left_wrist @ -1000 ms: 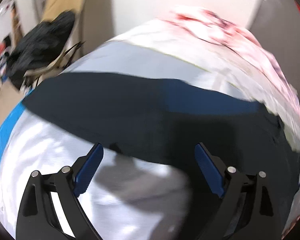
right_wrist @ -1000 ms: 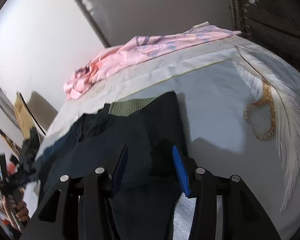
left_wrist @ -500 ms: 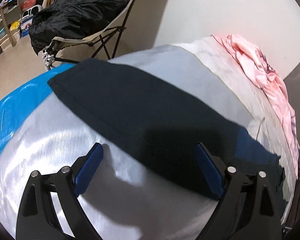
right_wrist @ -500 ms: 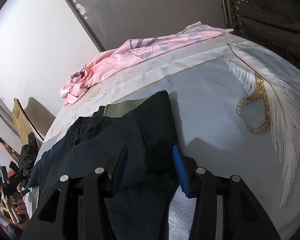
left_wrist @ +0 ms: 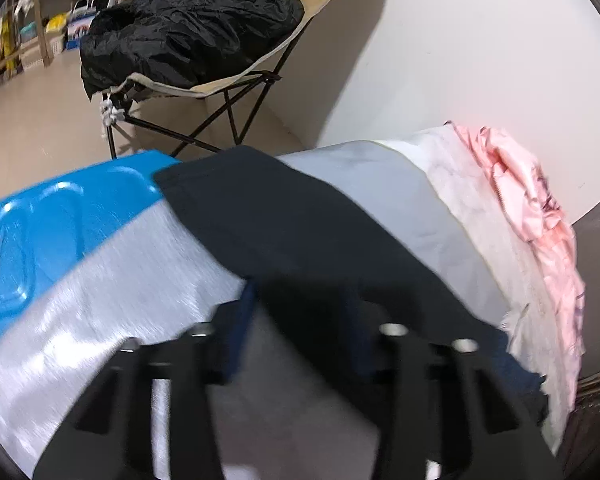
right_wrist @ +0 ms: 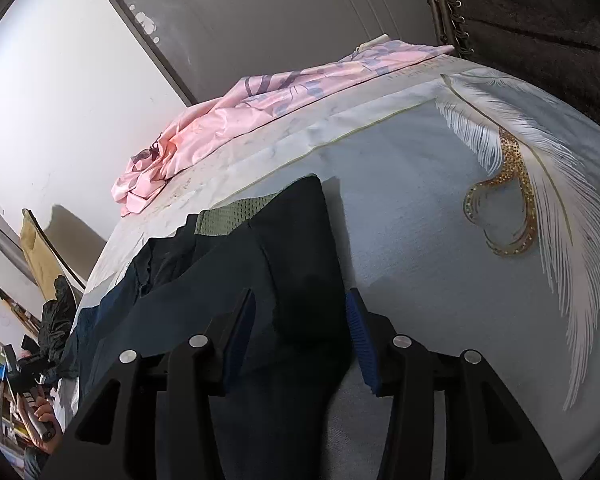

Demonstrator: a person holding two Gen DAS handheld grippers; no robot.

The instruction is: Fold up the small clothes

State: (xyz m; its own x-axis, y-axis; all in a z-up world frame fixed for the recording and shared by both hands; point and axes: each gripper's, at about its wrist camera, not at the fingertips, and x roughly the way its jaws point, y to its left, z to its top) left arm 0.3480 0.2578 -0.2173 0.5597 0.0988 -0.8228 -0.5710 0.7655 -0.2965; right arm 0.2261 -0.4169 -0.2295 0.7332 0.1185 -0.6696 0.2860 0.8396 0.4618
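A dark navy garment (left_wrist: pixel 300 216) lies stretched across the grey bed sheet (left_wrist: pixel 384 184). In the left wrist view my left gripper (left_wrist: pixel 302 312) is at its near hem, blurred, fingers partly apart with dark cloth between them. The right wrist view shows the garment's other end (right_wrist: pixel 292 240), with a green mesh lining (right_wrist: pixel 236 216) showing at the top. My right gripper (right_wrist: pixel 300 312) sits low over that end, half open, its right finger beside the cloth's right edge. Whether either gripper pinches the cloth is unclear.
A crumpled pink cloth (right_wrist: pixel 236 128) lies along the far edge of the bed by the wall. A blue plastic piece (left_wrist: pixel 60 220) sticks out beside the sheet. A folding chair with a black jacket (left_wrist: pixel 188 36) stands on the floor. A hand (right_wrist: pixel 40 412) shows at far left.
My left gripper swung along the garment toward its hem and its fingers went from wide apart to much closer. The right gripper kept its gap and barely shifted.
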